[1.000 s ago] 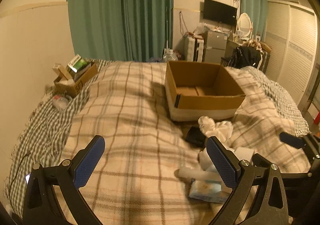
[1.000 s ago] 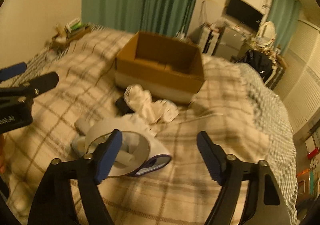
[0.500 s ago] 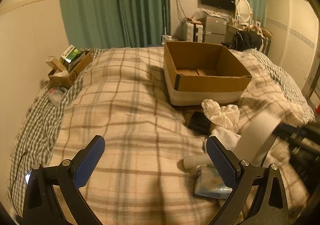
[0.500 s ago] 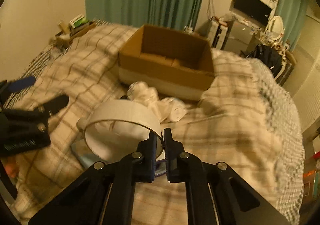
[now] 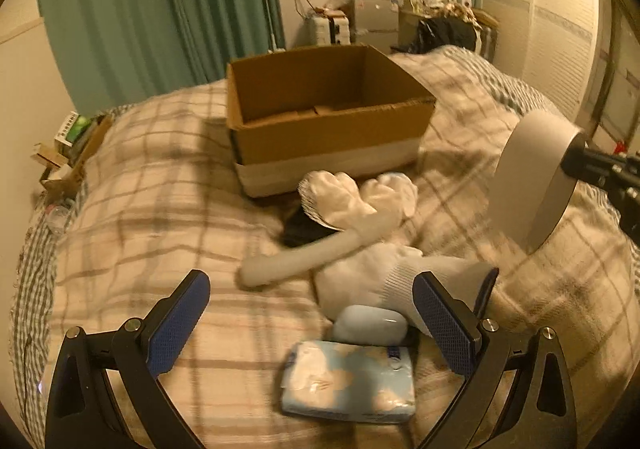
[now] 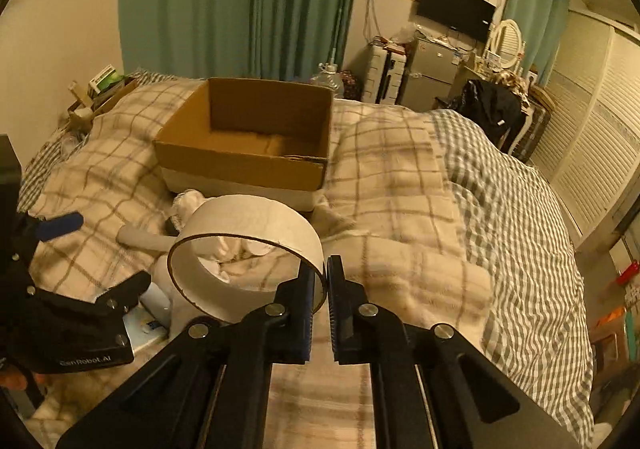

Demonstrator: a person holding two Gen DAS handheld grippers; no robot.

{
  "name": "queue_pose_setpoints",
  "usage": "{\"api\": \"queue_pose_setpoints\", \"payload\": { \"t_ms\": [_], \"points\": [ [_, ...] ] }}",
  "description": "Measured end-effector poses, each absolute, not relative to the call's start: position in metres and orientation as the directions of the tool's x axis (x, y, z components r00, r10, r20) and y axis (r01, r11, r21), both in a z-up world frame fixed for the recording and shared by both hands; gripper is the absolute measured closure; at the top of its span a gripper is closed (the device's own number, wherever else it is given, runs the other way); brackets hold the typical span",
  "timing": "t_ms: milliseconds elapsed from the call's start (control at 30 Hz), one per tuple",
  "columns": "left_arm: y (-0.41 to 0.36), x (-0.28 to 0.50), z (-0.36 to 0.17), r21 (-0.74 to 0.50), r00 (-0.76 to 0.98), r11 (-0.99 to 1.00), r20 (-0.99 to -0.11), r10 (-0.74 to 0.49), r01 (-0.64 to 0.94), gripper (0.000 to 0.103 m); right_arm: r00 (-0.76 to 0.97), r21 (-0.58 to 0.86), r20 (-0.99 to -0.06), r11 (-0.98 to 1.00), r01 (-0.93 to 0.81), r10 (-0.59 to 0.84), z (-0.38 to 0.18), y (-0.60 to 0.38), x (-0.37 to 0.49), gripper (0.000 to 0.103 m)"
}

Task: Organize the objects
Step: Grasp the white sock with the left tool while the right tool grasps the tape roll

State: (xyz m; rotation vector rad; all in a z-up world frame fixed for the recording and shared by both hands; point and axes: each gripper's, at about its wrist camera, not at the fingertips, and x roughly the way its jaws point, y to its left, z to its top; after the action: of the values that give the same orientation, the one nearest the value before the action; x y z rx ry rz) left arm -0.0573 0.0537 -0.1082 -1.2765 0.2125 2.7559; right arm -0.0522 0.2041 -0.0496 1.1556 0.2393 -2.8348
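The right tool is clamped on the rim of a wide white tape roll, one finger inside the ring and one outside, and holds it in the air above the bed. Pinching the thin wall rather than spanning the whole ring seems the only grip such narrow fingers could get on so broad a hoop. In the left wrist view the roll hangs tilted at the right edge, clear of the blanket and short of the open box, which sits on the bed straight ahead, its floor bare; the box looks like the likely place for the roll.

The left tool hovers with its fingers spread wide and nothing between them, low over the things not yet sorted: a blue tissue pack nearest, a pale rounded case touching it, a white sock, a long pale tube lying across the pile, white gloves just before the box, and something dark, too blurred to name, under them. Its spread stance over the pack suggests that it is ready for a next pick.

A smaller box of clutter stands at the bed's far left edge, well apart from the work.
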Motion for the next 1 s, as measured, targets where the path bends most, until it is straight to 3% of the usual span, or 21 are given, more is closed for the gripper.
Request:
{"api": "queue_pose_setpoints", "payload": {
  "t_ms": [233, 300, 333, 400, 467, 500, 600, 1000],
  "points": [
    [0.088, -0.053, -0.110, 0.053, -0.615, -0.963, -0.778, 0.127, -0.266, 0.000, -0.715, -0.081, -0.699, -0.990, 0.117, -0.028, -0.055, 0.216, -0.054, 0.097],
    [0.102, -0.056, -0.118, 0.046, -0.581, -0.947, -0.799, 0.156, -0.317, 0.004, -0.708, -0.074, -0.706, -0.990, 0.119, -0.032, -0.060, 0.217, -0.055, 0.097],
    [0.107, -0.058, -0.124, 0.037, -0.561, -0.940, -0.810, 0.171, -0.339, 0.008, -0.705, -0.072, -0.709, -0.991, 0.116, -0.031, -0.062, 0.219, -0.056, 0.097],
    [0.116, -0.066, -0.143, 0.024, -0.492, -0.928, -0.852, 0.176, -0.373, 0.039, -0.699, -0.066, -0.714, -0.992, 0.111, -0.031, -0.066, 0.222, -0.056, 0.097],
    [0.116, -0.068, -0.150, 0.028, -0.485, -0.927, -0.858, 0.170, -0.375, 0.049, -0.696, -0.063, -0.718, -0.992, 0.106, -0.028, -0.067, 0.223, -0.055, 0.097],
    [0.116, -0.066, -0.149, 0.024, -0.488, -0.927, -0.855, 0.175, -0.375, 0.060, -0.697, -0.064, -0.717, -0.992, 0.105, -0.028, -0.067, 0.224, -0.054, 0.097],
    [0.111, -0.061, -0.138, 0.018, -0.514, -0.928, -0.837, 0.189, -0.371, 0.075, -0.702, -0.065, -0.712, -0.992, 0.107, -0.029, -0.063, 0.224, -0.050, 0.097],
    [0.067, -0.052, -0.035, -0.119, -0.613, -0.922, -0.714, 0.338, -0.370, 0.077, -0.771, -0.111, -0.637, -0.988, 0.103, -0.009, -0.009, 0.215, -0.024, 0.097]
  ]
}}
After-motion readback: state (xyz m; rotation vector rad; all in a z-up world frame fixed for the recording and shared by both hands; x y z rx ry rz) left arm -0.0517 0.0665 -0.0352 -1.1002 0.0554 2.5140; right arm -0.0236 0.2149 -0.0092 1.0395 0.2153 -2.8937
